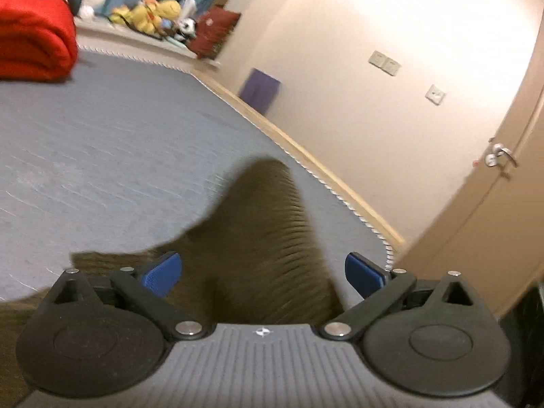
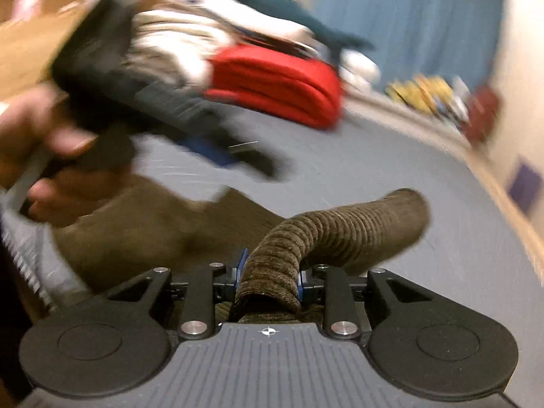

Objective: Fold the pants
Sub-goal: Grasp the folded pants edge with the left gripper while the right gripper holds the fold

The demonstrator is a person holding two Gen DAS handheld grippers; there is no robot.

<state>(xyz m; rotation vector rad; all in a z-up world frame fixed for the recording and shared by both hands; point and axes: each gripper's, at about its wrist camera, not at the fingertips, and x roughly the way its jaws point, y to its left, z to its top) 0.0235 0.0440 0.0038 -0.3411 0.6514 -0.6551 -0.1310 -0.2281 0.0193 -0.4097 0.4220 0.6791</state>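
A roll of brown corduroy pants [image 2: 326, 234] sits clamped in the right tongs [image 2: 268, 278] above the grey bed [image 2: 374, 170], while the left tongs [image 1: 261, 272] gape apart over loose cloth, so a one-sided pull could skew the fold.

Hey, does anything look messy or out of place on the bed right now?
The brown pants are not flat: one end is bunched into a roll in the right gripper. A jumbled clothes pile sits behind the red blanket. No damage shows.
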